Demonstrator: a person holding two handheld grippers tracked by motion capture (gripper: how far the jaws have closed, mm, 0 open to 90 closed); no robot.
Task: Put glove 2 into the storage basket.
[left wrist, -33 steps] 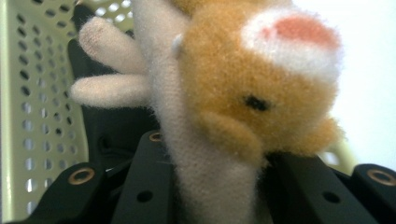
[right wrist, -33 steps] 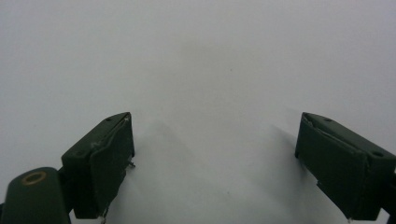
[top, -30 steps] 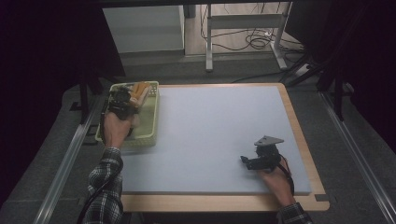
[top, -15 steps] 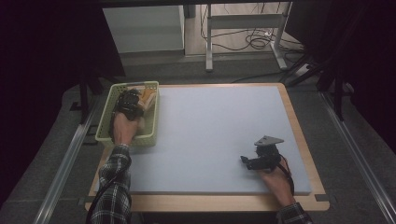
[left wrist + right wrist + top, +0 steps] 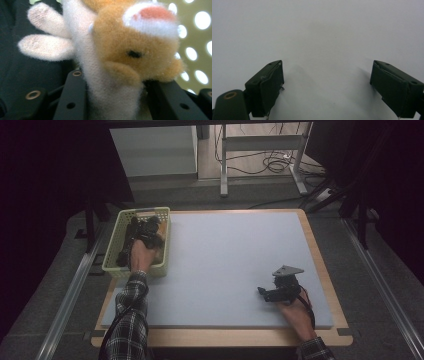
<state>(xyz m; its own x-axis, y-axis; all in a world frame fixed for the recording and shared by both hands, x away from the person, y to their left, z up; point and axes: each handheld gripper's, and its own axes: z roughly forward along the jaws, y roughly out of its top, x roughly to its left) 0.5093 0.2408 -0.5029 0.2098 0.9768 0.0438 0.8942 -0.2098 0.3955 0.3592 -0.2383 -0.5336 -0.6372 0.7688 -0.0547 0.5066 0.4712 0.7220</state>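
Note:
A plush toy (image 5: 130, 50) with orange fur, a white body and pale paws stands between the black jaws of my left gripper (image 5: 115, 82). Its body fills the gap and touches both jaws, which have just been opening. My left gripper (image 5: 145, 229) is down inside the pale green perforated basket (image 5: 111, 251) at the table's left edge. My right gripper (image 5: 266, 293) rests on the pale blue mat (image 5: 225, 250) at the front right. In the right gripper view its jaws (image 5: 327, 75) stand wide apart with bare mat between them.
Dark objects (image 5: 123, 254) lie in the basket beside my left hand. The mat lies on a wooden table top (image 5: 327, 285). Beyond the far edge stand a white cabinet (image 5: 152, 150) and metal table legs with cables (image 5: 270, 162) on the floor.
My left hand has moved nearer along the basket and sunk lower into it with the toy. The right hand and its gripper have kept still.

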